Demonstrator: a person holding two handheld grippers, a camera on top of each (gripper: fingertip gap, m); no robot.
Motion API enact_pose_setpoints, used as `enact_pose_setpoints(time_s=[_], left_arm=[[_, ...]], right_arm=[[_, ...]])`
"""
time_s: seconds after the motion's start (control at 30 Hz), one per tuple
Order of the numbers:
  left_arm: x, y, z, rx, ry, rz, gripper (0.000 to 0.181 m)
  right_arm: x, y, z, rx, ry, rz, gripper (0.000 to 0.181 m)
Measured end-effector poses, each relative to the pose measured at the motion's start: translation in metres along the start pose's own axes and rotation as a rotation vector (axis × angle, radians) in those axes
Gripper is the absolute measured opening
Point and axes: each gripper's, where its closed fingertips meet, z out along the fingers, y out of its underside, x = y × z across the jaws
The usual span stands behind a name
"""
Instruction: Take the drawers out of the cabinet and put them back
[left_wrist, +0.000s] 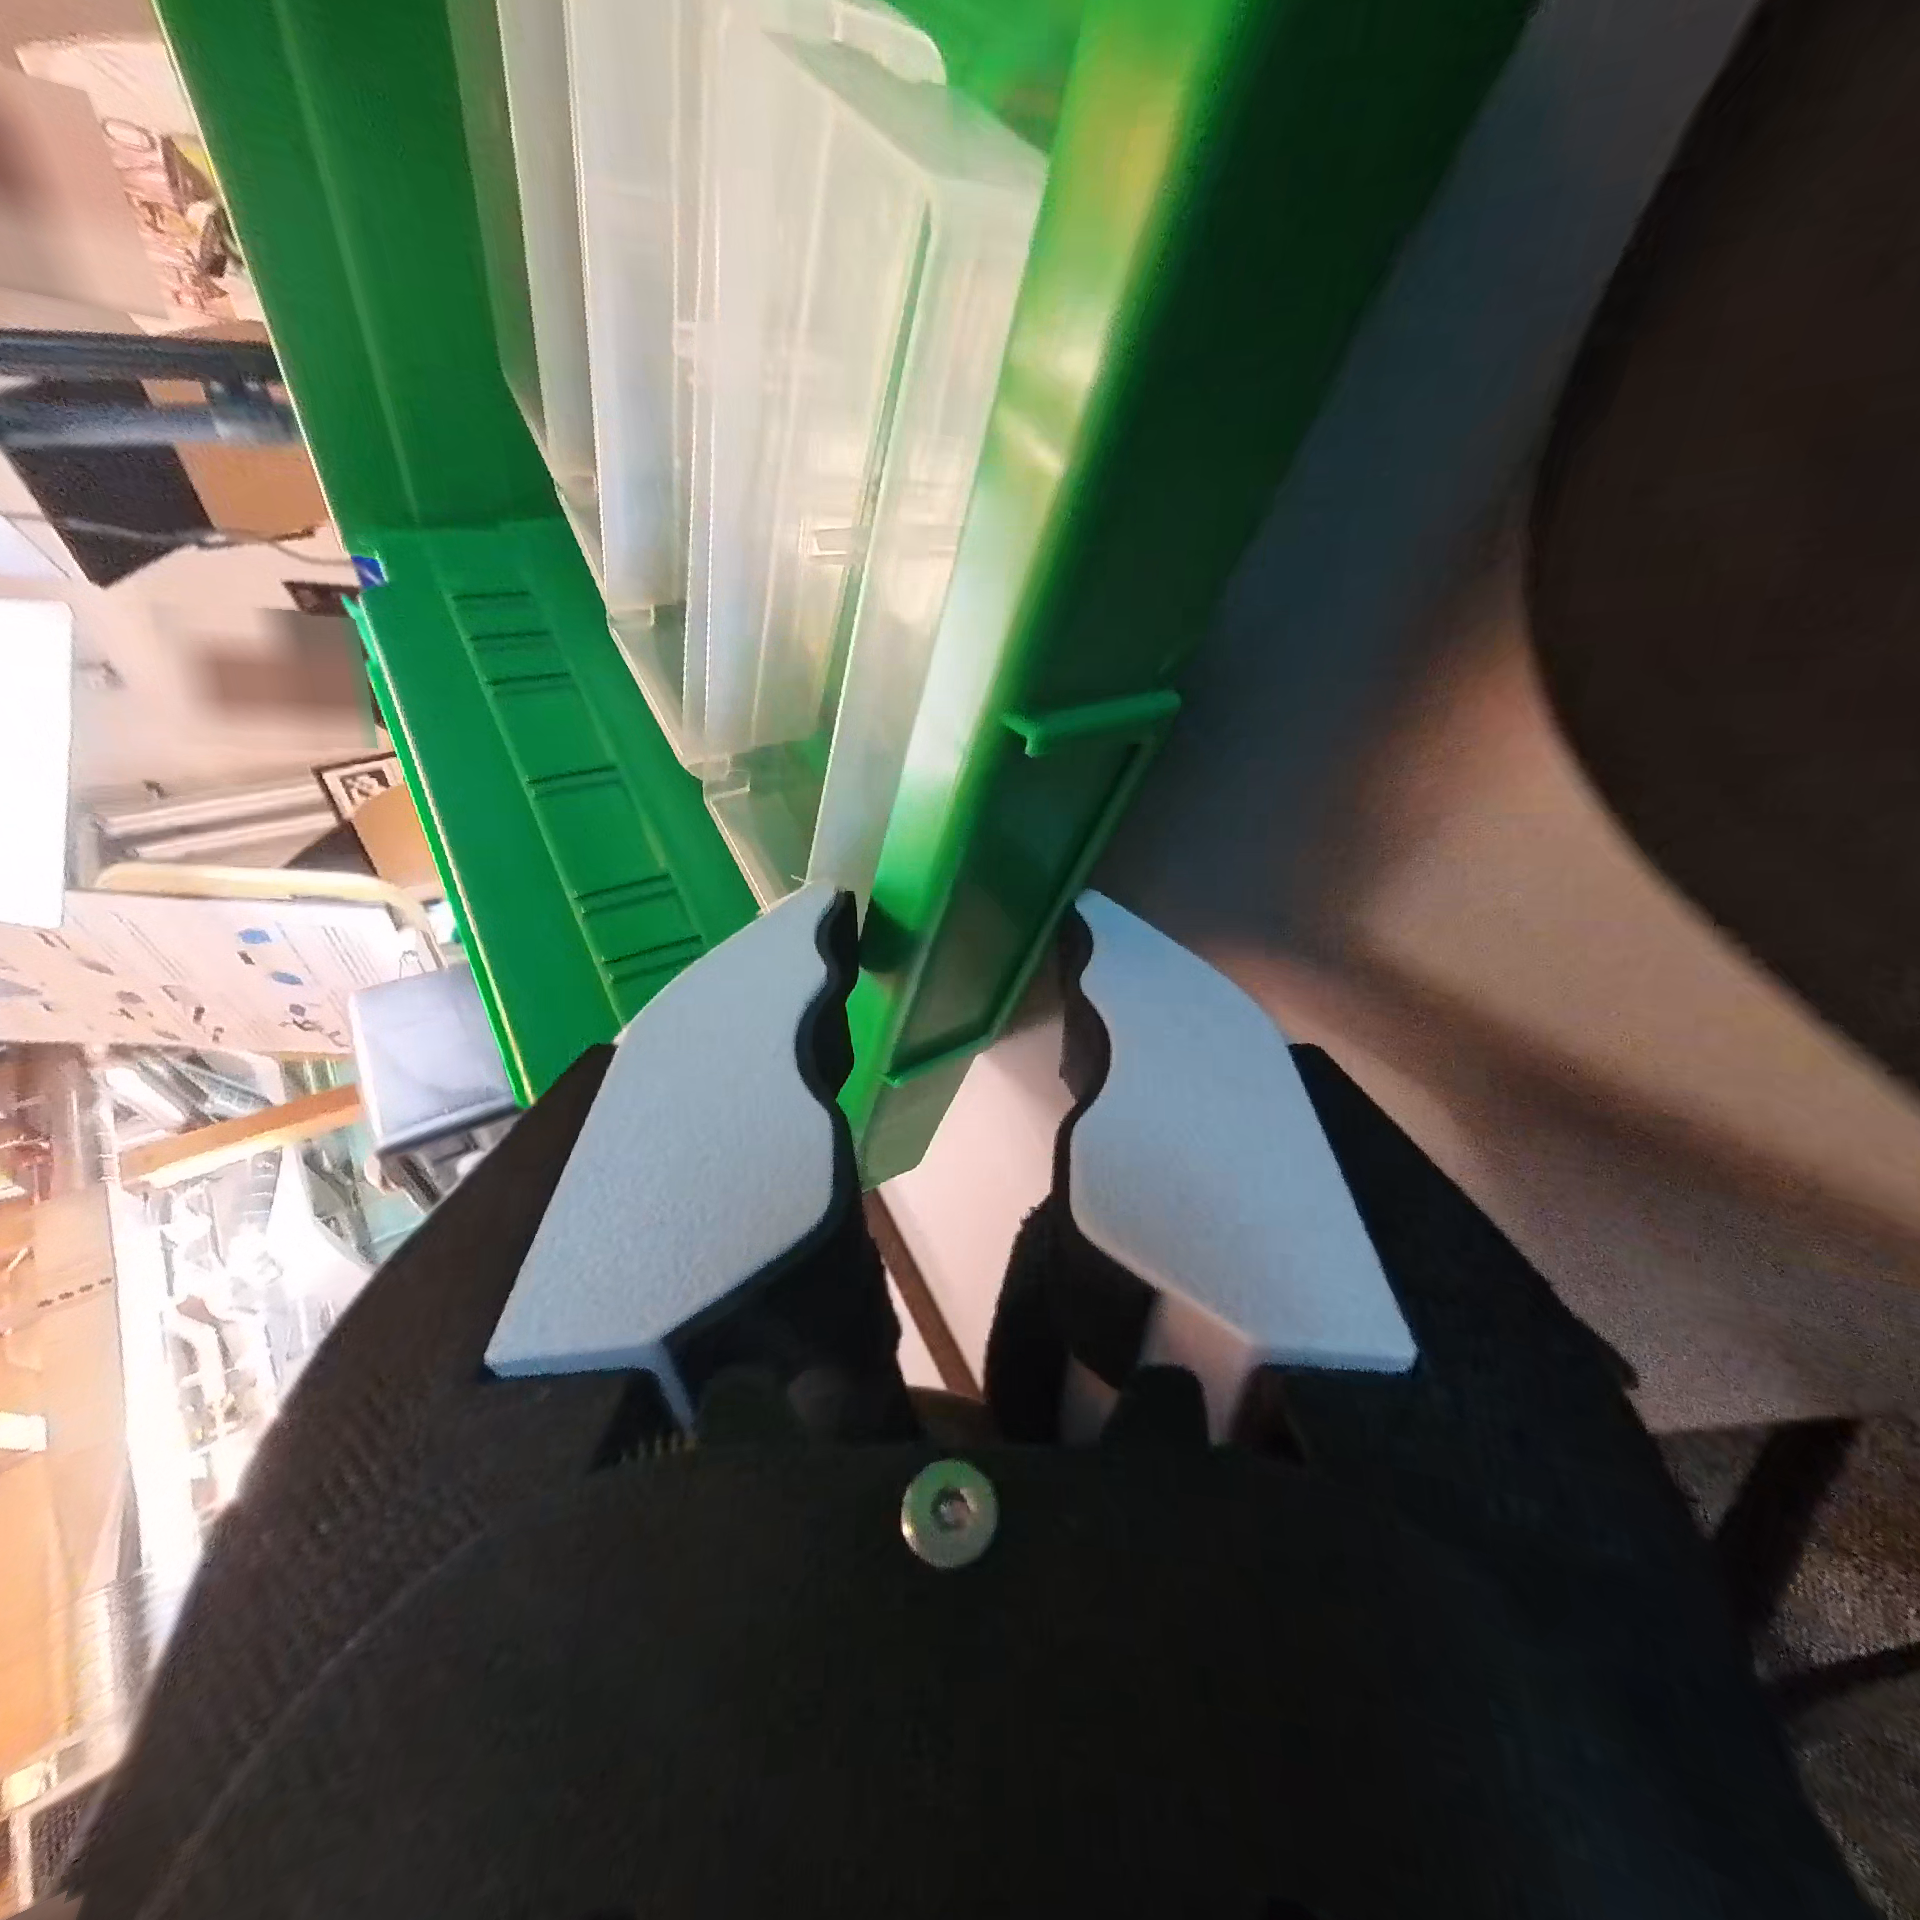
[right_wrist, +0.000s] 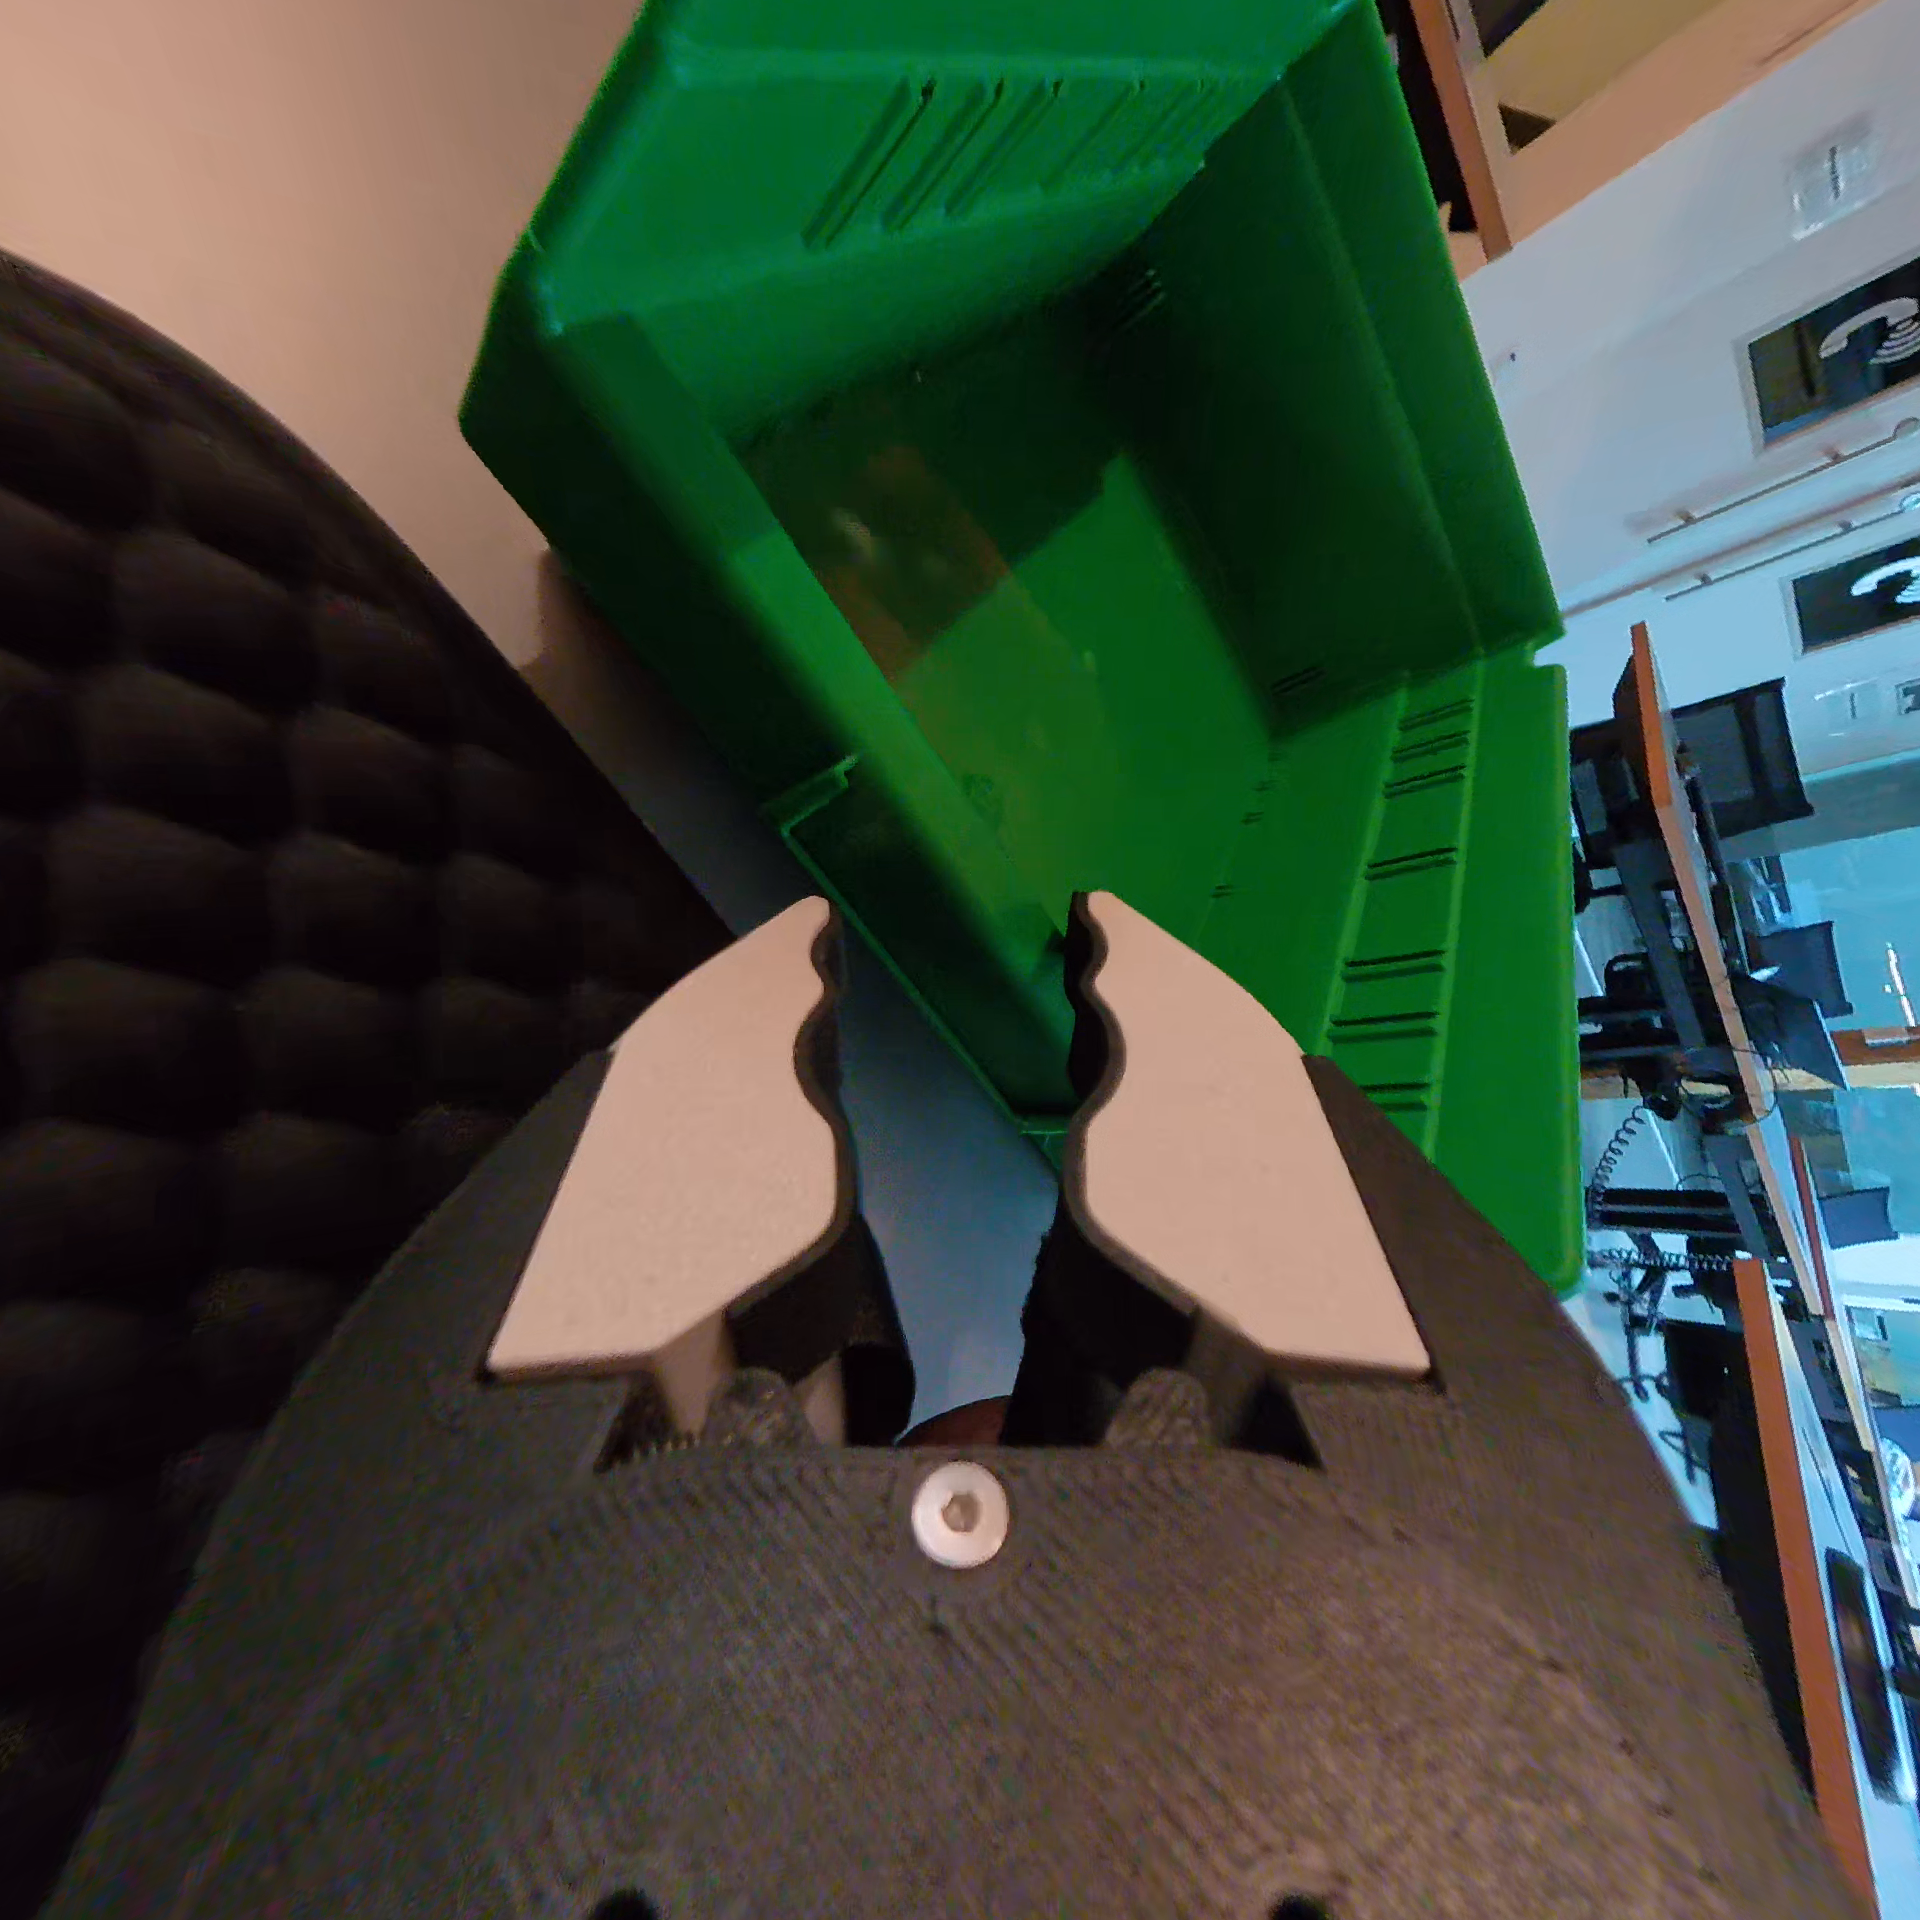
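Right, both views are rolled sideways. Your left gripper (left_wrist: 961, 1023) has its fingers apart, straddling the front lip of a green drawer (left_wrist: 1081, 499); the lip sits against the 9 o'clock finger (left_wrist: 717, 1122), and I can't tell if the other one touches. Your right gripper (right_wrist: 956, 1023) is the same: fingers apart around the drawer (right_wrist: 935, 436) lip, which rests on the 3 o'clock finger (right_wrist: 1205, 1132). Toward 12 o'clock in the left view, clear bins (left_wrist: 748, 416) sit inside. It's stiff, smooth plastic and probably light, so pinch the lip's ends and keep it level. Beyond, at 3 o'clock on the right, is the green cabinet (right_wrist: 1455, 935).
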Motion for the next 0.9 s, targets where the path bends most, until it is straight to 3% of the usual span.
enact_pose_setpoints(time_s=[0.17, 0.33, 0.7, 0.9], left_arm=[[-0.005, 0.038, 0.005, -0.016, -0.014, 0.000, 0.037], [-0.008, 0.058, 0.009, 0.011, -0.030, 0.005, 0.036], [-0.012, 0.052, 0.013, 0.197, -0.058, 0.054, 0.035], [-0.013, 0.052, 0.014, 0.211, -0.063, 0.008, 0.036]], right_arm=[[0.016, 0.025, -0.003, -0.051, 0.035, 0.003, 0.041], [0.029, 0.050, -0.012, -0.069, 0.059, 0.000, 0.041], [0.053, 0.091, -0.020, -0.045, 0.079, -0.092, 0.039], [0.061, 0.102, -0.021, -0.030, 0.051, -0.111, 0.040]])
